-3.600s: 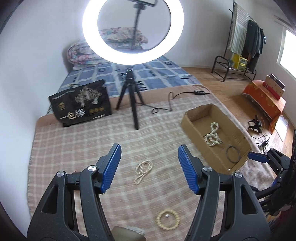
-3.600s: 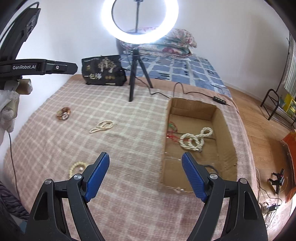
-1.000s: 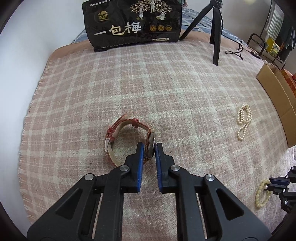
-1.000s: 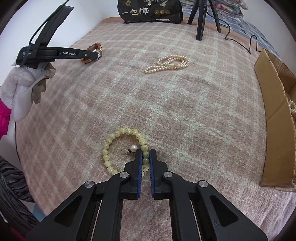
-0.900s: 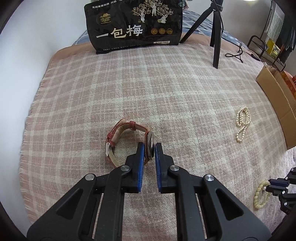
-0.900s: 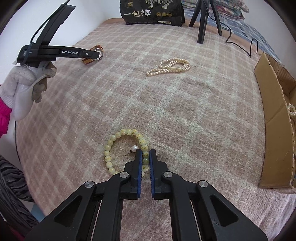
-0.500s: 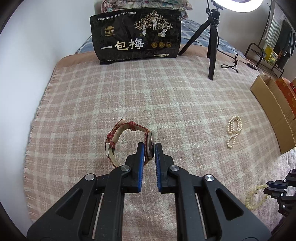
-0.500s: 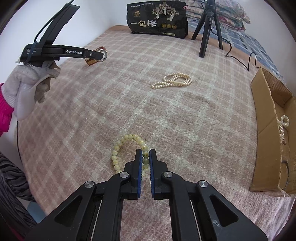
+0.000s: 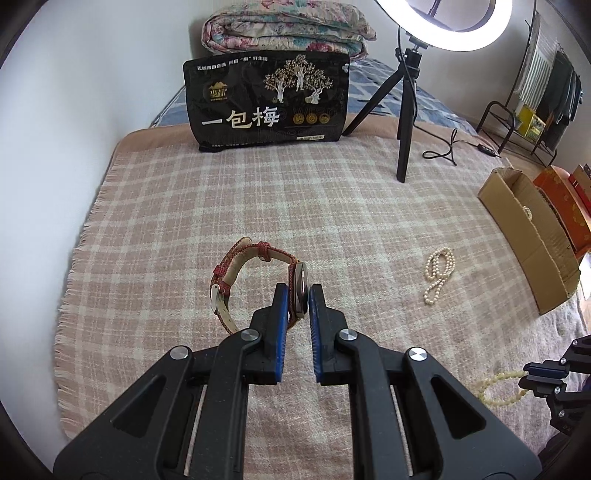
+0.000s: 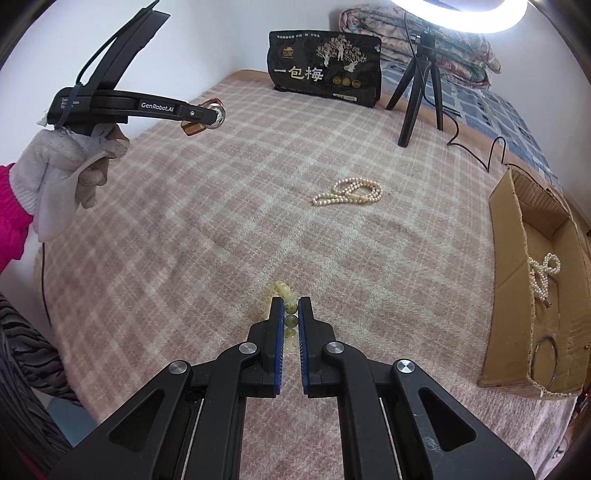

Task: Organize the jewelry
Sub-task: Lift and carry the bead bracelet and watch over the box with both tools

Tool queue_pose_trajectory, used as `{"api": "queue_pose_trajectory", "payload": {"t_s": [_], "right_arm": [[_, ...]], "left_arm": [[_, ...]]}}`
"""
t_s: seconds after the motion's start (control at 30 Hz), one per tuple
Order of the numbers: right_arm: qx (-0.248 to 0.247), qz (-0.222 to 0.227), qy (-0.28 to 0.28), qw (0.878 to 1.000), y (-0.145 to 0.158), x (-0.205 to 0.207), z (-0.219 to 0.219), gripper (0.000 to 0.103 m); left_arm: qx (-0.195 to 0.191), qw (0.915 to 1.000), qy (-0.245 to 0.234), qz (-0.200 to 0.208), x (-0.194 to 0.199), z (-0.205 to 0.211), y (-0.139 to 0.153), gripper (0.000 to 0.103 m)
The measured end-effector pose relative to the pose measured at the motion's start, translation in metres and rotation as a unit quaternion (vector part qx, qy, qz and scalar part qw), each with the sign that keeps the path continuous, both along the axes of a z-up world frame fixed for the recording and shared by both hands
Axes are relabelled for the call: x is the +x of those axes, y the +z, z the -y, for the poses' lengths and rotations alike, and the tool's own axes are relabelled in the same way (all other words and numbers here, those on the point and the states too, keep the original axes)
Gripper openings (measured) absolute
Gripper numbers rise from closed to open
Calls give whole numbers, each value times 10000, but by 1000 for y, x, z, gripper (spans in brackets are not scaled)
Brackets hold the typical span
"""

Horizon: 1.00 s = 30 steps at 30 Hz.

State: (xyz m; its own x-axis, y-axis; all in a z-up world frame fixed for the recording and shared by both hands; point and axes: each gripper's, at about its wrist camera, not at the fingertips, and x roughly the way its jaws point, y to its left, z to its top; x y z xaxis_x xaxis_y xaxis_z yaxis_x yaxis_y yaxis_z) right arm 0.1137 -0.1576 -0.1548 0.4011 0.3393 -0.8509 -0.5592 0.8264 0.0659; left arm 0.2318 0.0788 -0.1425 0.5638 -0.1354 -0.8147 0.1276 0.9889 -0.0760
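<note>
My left gripper (image 9: 297,291) is shut on the case of a red-strapped watch (image 9: 236,273) and holds it up above the plaid blanket; it also shows in the right wrist view (image 10: 218,112). My right gripper (image 10: 291,306) is shut on a pale yellow bead bracelet (image 10: 282,290), lifted off the blanket; the bracelet also shows in the left wrist view (image 9: 498,384). A pearl necklace (image 10: 349,194) lies loose on the blanket. A cardboard box (image 10: 513,236) at the right holds another pearl strand (image 10: 543,273) and a dark ring (image 10: 545,358).
A black snack bag (image 9: 267,101) stands at the blanket's far edge. A ring light on a black tripod (image 9: 406,122) stands to its right, with a cable (image 9: 443,151) trailing. Folded quilts (image 9: 288,27) lie behind. A clothes rack (image 9: 535,96) stands far right.
Both grippers closed on their items and have lifted them: the watch and the bead bracelet rose off the blanket, and both views pulled up and back.
</note>
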Motion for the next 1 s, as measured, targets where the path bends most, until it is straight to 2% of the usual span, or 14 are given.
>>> {"api": "queue_pose_trajectory", "payload": {"t_s": [0.4,0.73,1.0], "right_arm": [[22,265,-161,9995,21,-5,20,6],[116,540,-424,9976,43,-7,50,6],[225,777,-792,9936,64,-5,88,6]], "left_arm": [[-181,9991,-308,239,-15,29,24,9],[-358,9954,-784,410,-22,81,43,9],[-348,9911,-1173,525,-22,130,51,9]]}}
